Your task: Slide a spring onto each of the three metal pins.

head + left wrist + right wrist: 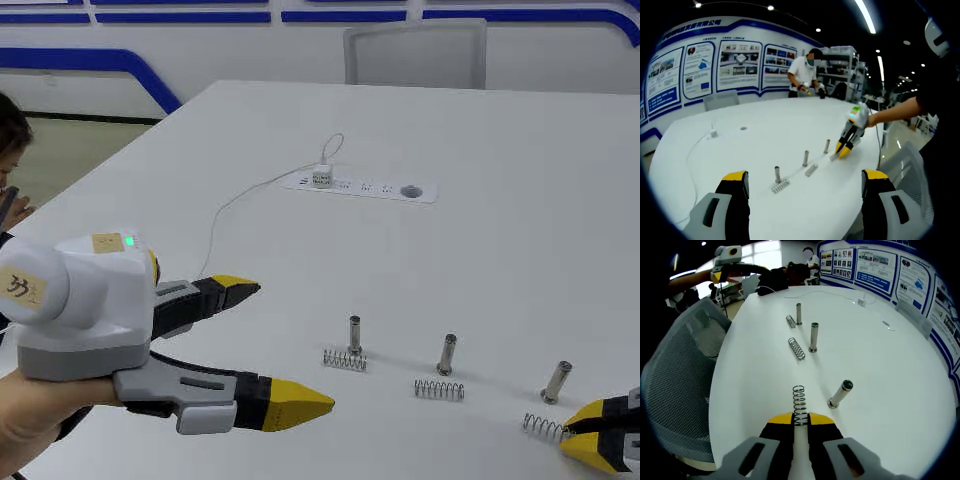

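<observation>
L tool: left gripper point(292, 345), lower left of head view, jaws spread wide, nothing between them. I judge it parked on standby.
R tool: right gripper point(800, 421), jaws closed, pinching one end of held spring point(799, 401). Rest of the coil lies free on the table point(500, 250), which I reckon lets me steer the open end at a pin.
Pins: leftmost pin point(354, 334), middle pin point(447, 354), rightmost pin point(556, 382), standing in a row across lower frame, all bare.
Loose springs: leftmost spring point(345, 359) and middle spring point(439, 390), each flat just beside its pin's base. Prob. staged one per pin.
Held spring posn: lower right of head view, near rightmost pin, not touching.
View diff: right gripper view shows the pinch on the coil end plainly, whereas head view crops that tool at frame edge. Left gripper view gives the whole row side-on. Head view adds power strip point(362, 187), upper centre.
</observation>
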`<state>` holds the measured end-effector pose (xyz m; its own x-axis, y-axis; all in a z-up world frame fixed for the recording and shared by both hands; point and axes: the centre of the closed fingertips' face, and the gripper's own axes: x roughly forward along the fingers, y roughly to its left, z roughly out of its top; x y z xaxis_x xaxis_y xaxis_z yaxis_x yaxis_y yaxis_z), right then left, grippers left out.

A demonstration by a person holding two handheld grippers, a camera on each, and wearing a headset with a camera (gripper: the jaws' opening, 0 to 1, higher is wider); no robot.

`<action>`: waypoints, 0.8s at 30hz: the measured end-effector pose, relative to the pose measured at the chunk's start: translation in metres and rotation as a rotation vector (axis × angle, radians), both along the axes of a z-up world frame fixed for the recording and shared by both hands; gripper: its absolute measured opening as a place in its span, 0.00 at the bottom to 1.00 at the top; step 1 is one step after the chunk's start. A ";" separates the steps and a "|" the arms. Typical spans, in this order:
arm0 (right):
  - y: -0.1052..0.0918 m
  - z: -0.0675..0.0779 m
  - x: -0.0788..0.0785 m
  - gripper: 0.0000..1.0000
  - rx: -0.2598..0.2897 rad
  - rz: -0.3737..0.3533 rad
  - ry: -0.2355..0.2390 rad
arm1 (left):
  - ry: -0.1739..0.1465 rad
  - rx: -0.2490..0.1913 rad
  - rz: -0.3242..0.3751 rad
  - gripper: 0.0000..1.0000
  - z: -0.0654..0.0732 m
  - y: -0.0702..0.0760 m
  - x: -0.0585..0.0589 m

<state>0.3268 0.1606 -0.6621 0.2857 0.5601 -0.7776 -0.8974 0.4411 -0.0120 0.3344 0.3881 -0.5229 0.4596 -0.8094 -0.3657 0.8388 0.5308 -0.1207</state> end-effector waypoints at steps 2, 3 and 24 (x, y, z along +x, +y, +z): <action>0.002 0.008 -0.001 0.10 -0.005 0.019 -0.014 | -0.004 -0.001 -0.009 0.96 0.000 -0.004 -0.002; 0.002 0.012 -0.002 0.10 -0.009 0.029 -0.021 | -0.008 0.008 -0.015 0.96 -0.001 -0.005 -0.003; 0.038 0.081 -0.005 0.10 0.010 0.150 -0.133 | -0.049 0.006 -0.111 0.85 0.001 -0.043 -0.002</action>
<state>0.3215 0.1983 -0.5809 0.2986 0.6115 -0.7328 -0.9438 0.3032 -0.1316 0.3326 0.3456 -0.5219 0.3844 -0.8542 -0.3501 0.8975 0.4346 -0.0751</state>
